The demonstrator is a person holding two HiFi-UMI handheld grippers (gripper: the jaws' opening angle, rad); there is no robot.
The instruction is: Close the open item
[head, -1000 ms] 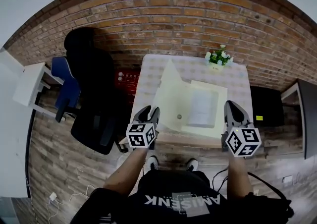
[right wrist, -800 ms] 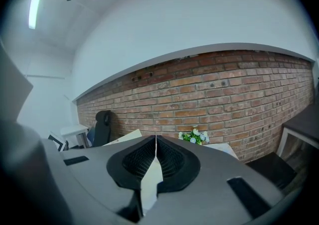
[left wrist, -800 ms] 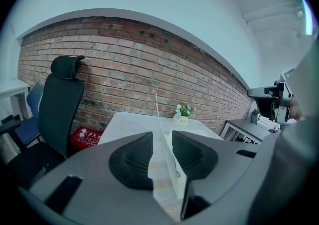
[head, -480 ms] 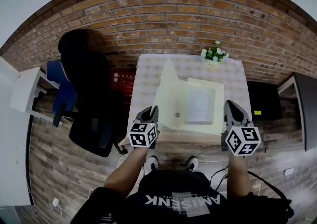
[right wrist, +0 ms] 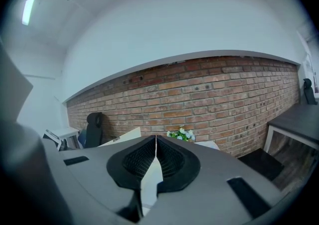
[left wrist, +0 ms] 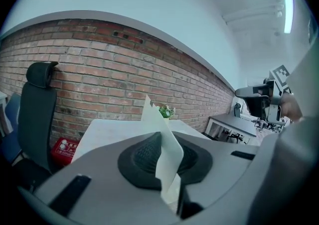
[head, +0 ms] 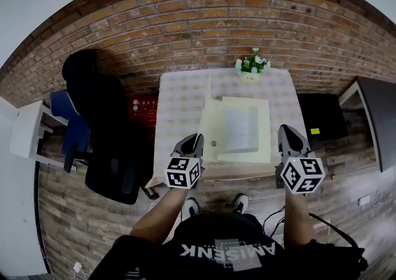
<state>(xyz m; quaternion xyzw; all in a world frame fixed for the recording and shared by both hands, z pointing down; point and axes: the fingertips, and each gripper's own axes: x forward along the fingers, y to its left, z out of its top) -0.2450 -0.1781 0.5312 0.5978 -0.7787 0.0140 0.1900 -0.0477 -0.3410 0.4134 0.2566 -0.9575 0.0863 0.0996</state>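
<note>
The left gripper has just been closing its jaws, and now they pinch the near edge of the folder's raised cover. The cover no longer leans wide open toward that gripper. It stands almost straight up, right ahead of the jaws.

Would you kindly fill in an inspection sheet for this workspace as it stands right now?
Surface: small table under a pale checked cloth, set against the brick wall.
Job's things: cream folder lies open, its cover raised at the left; white paper stack inside.
Clutter: flower pot at the table's far edge.
Grippers: left gripper has just been closing and is shut on the cover; right gripper has its jaws together, with no clear grip seen.
Cables: white cable and dark cable on the floor.
Surroundings: black office chair, red crate, white desk, dark desk.
</note>
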